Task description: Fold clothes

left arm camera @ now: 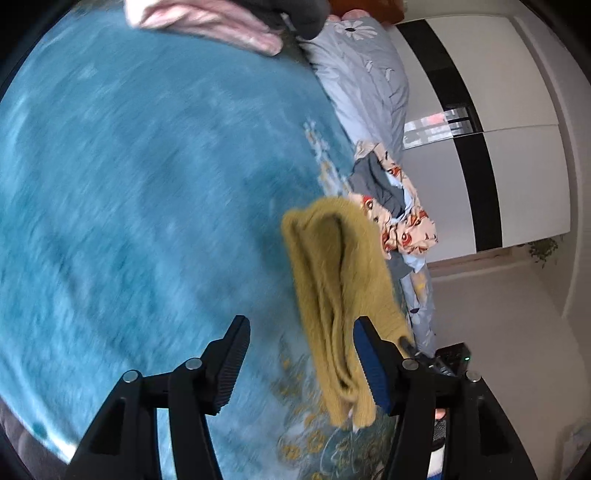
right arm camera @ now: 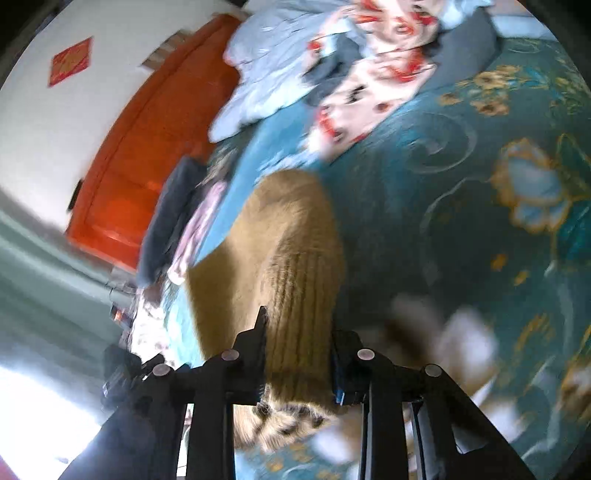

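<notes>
Left to right, taking the mustard-yellow ribbed knit sweater (left arm camera: 340, 295) as the marker. Far off to its upper left, at the top edge of the left wrist view: folded pink garment (left arm camera: 207, 22) with a dark grey one (left arm camera: 295, 14) next to it, looks like the done pile. Between that pile and the sweater, just bare teal plush blanket (left arm camera: 147, 184) with a floral border. Left gripper (left arm camera: 299, 365) standing roughly half open, nothing pinched; sweater hangs just in front of its blue-padded right finger, can't tell if it brushes the pad. Sweater itself bunched lengthwise, lifted off the blanket rather than lying flat. Right of it and further back: heap of unfolded stuff, red-and-cream printed fabric (left arm camera: 402, 225) on grey and pale blue bedding.

Right wrist view: right gripper (right arm camera: 297, 354) closed down narrow on the sweater (right arm camera: 280, 258), ribbed band squeezed between the fingers, rest of the knit trailing out ahead over the blanket (right arm camera: 443, 184).

Step in hand, best guess: carrying the sweater over to open blanket to spread it. To do it well:
- keep the right pinch firm on the ribbing, chunky knit slips
- bring the left in on the opposite corner of the same hem, not a fold in the middle
- pull both apart so it drops flat, clear of the printed heap
- lower slowly, heavy knit folds back on itself
</notes>
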